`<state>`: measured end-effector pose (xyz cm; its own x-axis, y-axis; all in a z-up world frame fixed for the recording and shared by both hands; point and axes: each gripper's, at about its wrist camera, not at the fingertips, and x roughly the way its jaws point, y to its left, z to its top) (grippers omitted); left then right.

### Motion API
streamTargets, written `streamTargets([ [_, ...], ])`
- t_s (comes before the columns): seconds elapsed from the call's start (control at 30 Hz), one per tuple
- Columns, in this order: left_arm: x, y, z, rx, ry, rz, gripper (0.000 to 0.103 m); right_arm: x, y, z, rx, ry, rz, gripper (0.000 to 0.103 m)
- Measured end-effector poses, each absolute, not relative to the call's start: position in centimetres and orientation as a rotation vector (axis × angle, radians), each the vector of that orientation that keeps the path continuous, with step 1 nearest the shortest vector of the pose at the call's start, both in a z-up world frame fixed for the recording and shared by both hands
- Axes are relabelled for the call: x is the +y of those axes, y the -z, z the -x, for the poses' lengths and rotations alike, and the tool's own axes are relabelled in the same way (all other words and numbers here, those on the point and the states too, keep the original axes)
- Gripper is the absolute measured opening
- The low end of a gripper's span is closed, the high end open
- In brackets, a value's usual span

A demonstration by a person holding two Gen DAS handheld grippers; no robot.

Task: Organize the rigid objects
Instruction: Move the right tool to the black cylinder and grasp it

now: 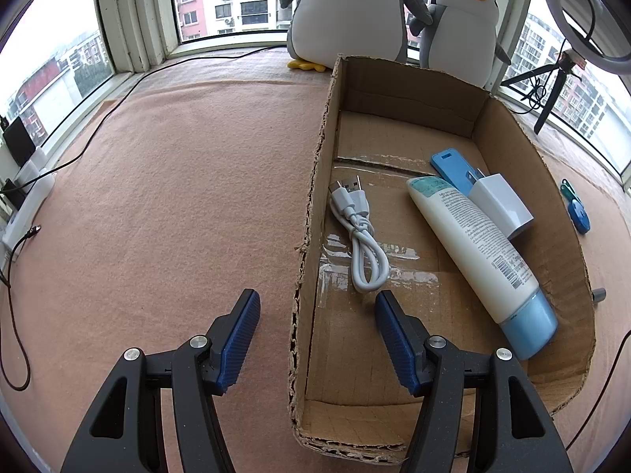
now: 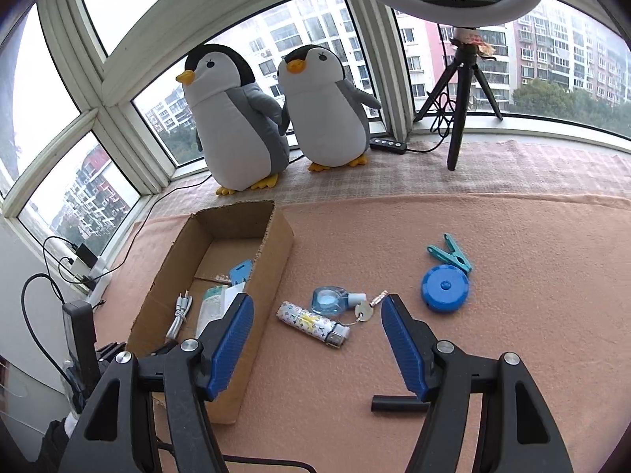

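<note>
Nearest to the right hand-held gripper [image 2: 315, 311], whose jaws stood wide apart and empty, a black cylinder [image 2: 396, 405] lay on the pink surface [image 2: 512, 335]. Just beyond, between its fingers, waited the patterned lighter [image 2: 311, 325] and a small blue bottle [image 2: 329, 300], probably next to collect. The left hand-held gripper [image 1: 317, 311] was also released, straddling the wall of the cardboard box [image 1: 311, 213], where the white cable [image 1: 361, 232] and lotion tube [image 1: 479, 254] already rested. Farther right lay the blue tape measure [image 2: 445, 289].
</note>
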<state>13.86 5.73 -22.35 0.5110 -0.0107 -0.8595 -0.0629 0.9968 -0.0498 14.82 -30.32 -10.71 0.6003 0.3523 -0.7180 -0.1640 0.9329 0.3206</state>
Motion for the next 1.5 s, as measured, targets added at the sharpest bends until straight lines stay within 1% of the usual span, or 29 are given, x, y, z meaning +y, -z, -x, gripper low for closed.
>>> streamTargets([
  [0.17, 5.7, 22.3, -13.9, 1.035, -0.031, 0.078, 0.065, -32.7, 12.6, -13.7, 0.934, -0.278, -0.199, 0.064],
  [0.33, 5.7, 22.4, -13.9, 1.035, -0.031, 0.074, 0.065, -33.7, 14.7, -12.6, 1.001, -0.269, -0.086, 0.063],
  [0.4, 5.7, 22.3, -13.9, 1.036, -0.031, 0.075, 0.065, -33.8, 15.4, -12.2, 1.024, -0.276, -0.042, 0.06],
  [0.57, 5.7, 22.4, -13.8, 1.037, -0.031, 0.076, 0.065, -33.4, 17.1, -12.2, 1.075, -0.297, 0.073, 0.046],
  [0.63, 5.7, 22.4, -13.8, 1.038, -0.031, 0.076, 0.065, -32.9, 17.7, -12.3, 1.088, -0.305, 0.12, 0.045],
  [0.77, 5.7, 22.5, -13.8, 1.04, -0.032, 0.078, 0.065, -32.0, 18.5, -12.4, 1.112, -0.318, 0.182, 0.045],
  [0.93, 5.7, 22.5, -13.8, 1.041, -0.034, 0.085, 0.065, -31.9, 18.8, -12.3, 1.136, -0.302, 0.132, 0.046],
  [1.0, 5.7, 22.5, -13.8, 1.04, -0.035, 0.086, 0.065, -32.1, 19.0, -12.2, 1.142, -0.266, 0.076, 0.049],
  [1.03, 5.7, 22.5, -13.7, 1.04, -0.035, 0.086, 0.065, -32.2, 19.1, -12.2, 1.142, -0.254, 0.043, 0.055],
  [1.07, 5.7, 22.5, -13.8, 1.04, -0.035, 0.088, 0.065, -32.2, 19.1, -12.2, 1.136, -0.238, 0.017, 0.059],
  [1.5, 5.6, 22.4, -13.9, 1.039, -0.029, 0.085, 0.065, -31.1, 19.8, -13.2, 1.124, -0.127, -0.063, 0.06],
])
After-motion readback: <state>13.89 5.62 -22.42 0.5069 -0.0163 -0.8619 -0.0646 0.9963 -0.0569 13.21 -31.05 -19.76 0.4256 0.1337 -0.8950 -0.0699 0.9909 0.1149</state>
